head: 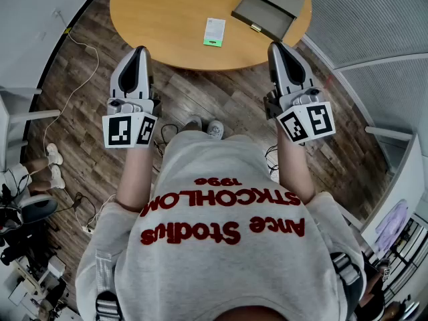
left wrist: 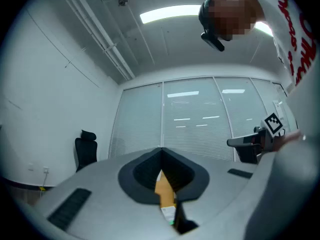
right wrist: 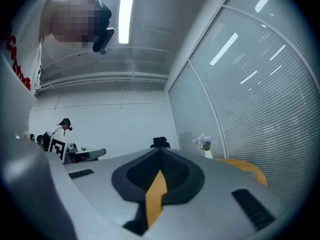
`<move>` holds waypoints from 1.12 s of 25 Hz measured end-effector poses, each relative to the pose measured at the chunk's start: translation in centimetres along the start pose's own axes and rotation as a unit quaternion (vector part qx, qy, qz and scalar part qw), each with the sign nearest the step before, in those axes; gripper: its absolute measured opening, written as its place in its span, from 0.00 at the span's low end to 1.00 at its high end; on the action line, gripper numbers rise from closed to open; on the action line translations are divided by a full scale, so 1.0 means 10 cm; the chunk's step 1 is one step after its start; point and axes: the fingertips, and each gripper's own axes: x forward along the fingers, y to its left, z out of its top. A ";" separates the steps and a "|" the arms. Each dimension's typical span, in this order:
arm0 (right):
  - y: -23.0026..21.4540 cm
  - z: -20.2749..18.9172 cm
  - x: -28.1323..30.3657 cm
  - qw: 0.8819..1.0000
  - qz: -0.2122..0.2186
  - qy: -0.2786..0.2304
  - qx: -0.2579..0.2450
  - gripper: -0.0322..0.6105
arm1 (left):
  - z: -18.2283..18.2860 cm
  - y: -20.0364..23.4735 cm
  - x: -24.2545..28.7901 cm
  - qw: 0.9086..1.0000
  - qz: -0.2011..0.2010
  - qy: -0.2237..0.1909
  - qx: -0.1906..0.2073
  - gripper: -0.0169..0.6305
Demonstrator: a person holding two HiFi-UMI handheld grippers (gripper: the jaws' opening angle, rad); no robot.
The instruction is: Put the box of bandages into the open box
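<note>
While left tongs (head: 140, 52) and right tongs (head: 278, 48) sit shut, empty, bandage box (head: 214, 32) upper centre on desk (head: 160, 19) looks light, stiff card: pinch across its narrow sides.

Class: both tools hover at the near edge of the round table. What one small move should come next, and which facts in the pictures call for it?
Probably open the right tool and move it forward toward the box of bandages. Both tools are shut and empty, the left tool too. The bandages lie untouched on the table, apart from the open box.
</note>
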 end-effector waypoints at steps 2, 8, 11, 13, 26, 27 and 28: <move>0.00 0.00 0.00 1.000 0.001 0.000 -0.001 0.06 | 0.00 -0.03 0.01 1.000 -0.002 0.003 0.012 0.03; 0.02 0.03 0.01 1.000 0.013 -0.002 0.007 0.06 | 0.02 -0.14 0.04 0.999 -0.013 0.008 0.045 0.03; 0.00 0.02 0.04 1.000 0.016 -0.003 0.014 0.06 | 0.00 -0.12 0.04 0.999 -0.006 0.009 0.041 0.03; -0.01 0.02 0.05 1.000 0.017 -0.002 0.017 0.06 | 0.00 -0.12 0.04 0.999 -0.006 0.011 0.042 0.03; -0.20 0.08 0.37 1.000 0.012 0.003 0.007 0.06 | -0.12 0.05 0.51 0.999 -0.020 0.008 0.023 0.03; -0.24 0.08 0.40 1.000 0.008 0.004 0.006 0.06 | -0.13 0.07 0.58 0.999 -0.026 0.008 0.021 0.03; -0.27 0.08 0.44 1.000 0.003 0.004 0.006 0.06 | -0.14 0.08 0.66 0.999 -0.031 0.009 0.020 0.03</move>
